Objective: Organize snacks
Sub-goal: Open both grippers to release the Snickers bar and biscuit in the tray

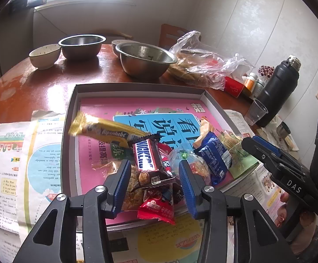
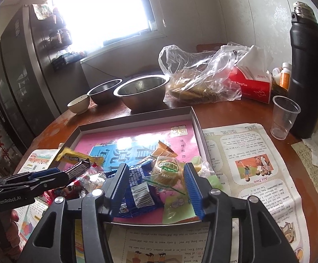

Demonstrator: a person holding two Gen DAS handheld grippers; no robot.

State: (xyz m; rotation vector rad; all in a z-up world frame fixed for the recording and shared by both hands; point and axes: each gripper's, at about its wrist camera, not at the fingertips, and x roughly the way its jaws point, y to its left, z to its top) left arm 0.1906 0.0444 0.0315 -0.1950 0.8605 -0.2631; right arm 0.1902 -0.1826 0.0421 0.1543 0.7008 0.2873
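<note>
A shallow grey tray point(image 1: 137, 87) lined with a pink sheet holds a heap of snacks at its near side. My left gripper point(image 1: 154, 164) is open, its blue pads on either side of a Snickers bar point(image 1: 145, 155) without pressing it. A yellow Alpenliebe bar point(image 1: 101, 129) lies to the left, a red packet point(image 1: 156, 211) hangs over the near rim, and a blue packet point(image 1: 213, 155) lies to the right. My right gripper point(image 2: 156, 166) is open over the blue packet point(image 2: 137, 186) and a round cracker packet point(image 2: 166, 171). Each gripper shows at the edge of the other's view.
Two steel bowls point(image 1: 145, 61) point(image 1: 82, 45) and a ceramic bowl point(image 1: 44, 54) stand behind the tray. At the back right are a plastic bag of food point(image 2: 198, 81), a red tissue box point(image 2: 251, 85), a black flask point(image 2: 306, 76) and a clear cup point(image 2: 284, 116). Newspapers point(image 2: 246, 153) cover the table.
</note>
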